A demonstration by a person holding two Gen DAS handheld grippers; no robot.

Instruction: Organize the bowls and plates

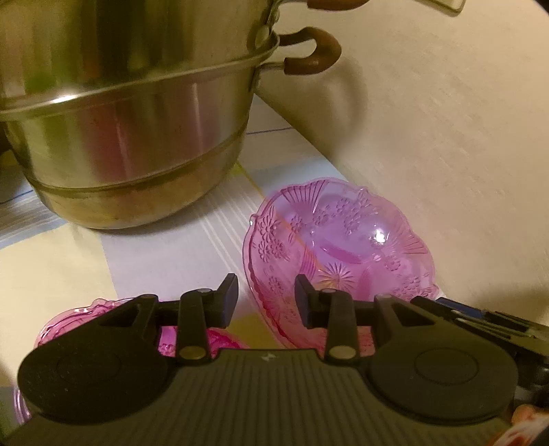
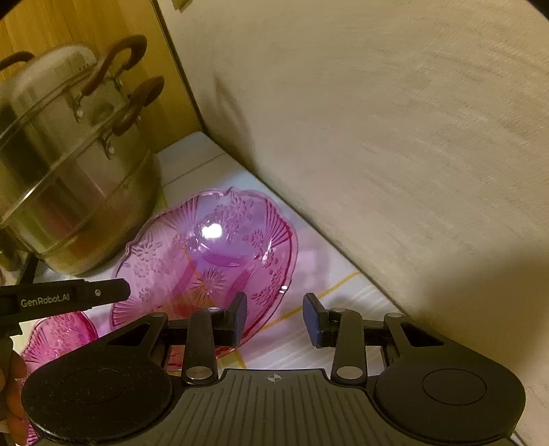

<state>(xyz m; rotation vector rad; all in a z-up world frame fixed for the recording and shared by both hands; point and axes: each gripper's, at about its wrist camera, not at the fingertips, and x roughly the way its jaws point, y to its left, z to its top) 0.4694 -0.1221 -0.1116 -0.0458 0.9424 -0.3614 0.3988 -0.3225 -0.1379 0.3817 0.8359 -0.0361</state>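
A pink see-through patterned bowl [image 1: 339, 240] lies tilted on the striped shelf liner [image 1: 178, 247], close to the beige side wall. It also shows in the right wrist view [image 2: 209, 260]. My left gripper [image 1: 266, 298] is open, its right finger at the bowl's near rim, holding nothing. My right gripper [image 2: 274, 315] is open, its left finger at the bowl's near right rim, holding nothing. A second pink bowl [image 1: 68, 319] lies lower left, mostly hidden under the left gripper; it also shows in the right wrist view [image 2: 58, 336]. The left gripper's body [image 2: 68, 298] reaches in from the left.
A stacked steel steamer pot [image 1: 130, 120] with brown handles stands at the back left, close to the tilted bowl; it also shows in the right wrist view [image 2: 75, 164]. A beige wall [image 1: 446, 137] closes the right side. A wooden panel [image 2: 103, 24] is behind the pot.
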